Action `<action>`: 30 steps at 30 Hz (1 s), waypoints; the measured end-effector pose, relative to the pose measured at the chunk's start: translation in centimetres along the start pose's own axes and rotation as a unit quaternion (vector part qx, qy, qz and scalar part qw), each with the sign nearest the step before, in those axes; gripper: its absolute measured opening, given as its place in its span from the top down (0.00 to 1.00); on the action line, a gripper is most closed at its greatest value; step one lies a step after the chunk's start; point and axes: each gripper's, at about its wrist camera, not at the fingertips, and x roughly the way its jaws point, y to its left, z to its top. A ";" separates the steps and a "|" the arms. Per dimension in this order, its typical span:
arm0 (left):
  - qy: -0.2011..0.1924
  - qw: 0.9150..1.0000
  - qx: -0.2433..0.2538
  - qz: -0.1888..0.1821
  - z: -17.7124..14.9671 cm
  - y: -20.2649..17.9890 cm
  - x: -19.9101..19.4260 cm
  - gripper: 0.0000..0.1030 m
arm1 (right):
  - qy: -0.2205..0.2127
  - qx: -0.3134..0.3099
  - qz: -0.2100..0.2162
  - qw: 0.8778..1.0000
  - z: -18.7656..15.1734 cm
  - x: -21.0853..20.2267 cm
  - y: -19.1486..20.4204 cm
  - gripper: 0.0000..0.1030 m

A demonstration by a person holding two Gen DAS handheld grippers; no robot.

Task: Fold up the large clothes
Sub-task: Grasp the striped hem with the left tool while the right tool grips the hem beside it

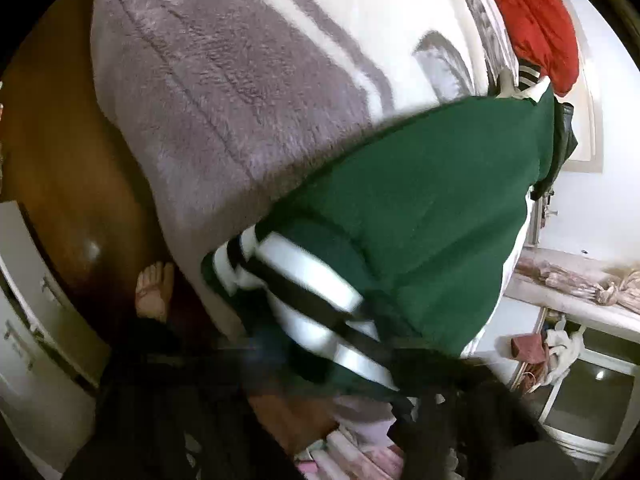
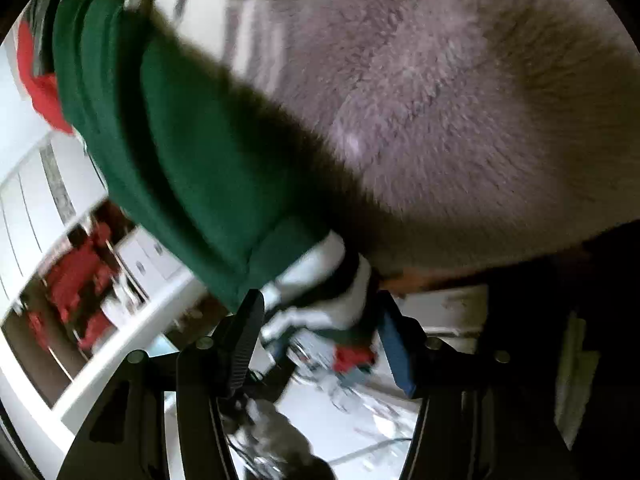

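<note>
A large green garment (image 1: 420, 208) with a white-and-black striped hem (image 1: 304, 280) hangs stretched over the grey fleece blanket (image 1: 224, 92) on the bed. In the left wrist view my left gripper (image 1: 320, 364) is shut on the striped hem; its fingers are dark and blurred. In the right wrist view the green garment (image 2: 192, 168) runs from top left to the centre. My right gripper (image 2: 320, 320) has its black finger (image 2: 244, 332) and blue-padded finger (image 2: 396, 352) closed around the striped hem (image 2: 320, 280).
The grey and white blanket (image 2: 440, 100) covers the bed. A red cloth (image 1: 532, 16) lies at the far end. A bare foot (image 1: 154, 292) stands on the brown floor (image 1: 52, 152). White cabinets (image 2: 48, 200) and a cluttered shelf (image 1: 580, 288) line the sides.
</note>
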 end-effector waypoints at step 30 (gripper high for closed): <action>0.011 0.974 0.225 0.032 10.0 -6.8 -3.3 0.50 | -0.030 -0.157 -0.114 0.981 -2.6 0.8 5.7 0.37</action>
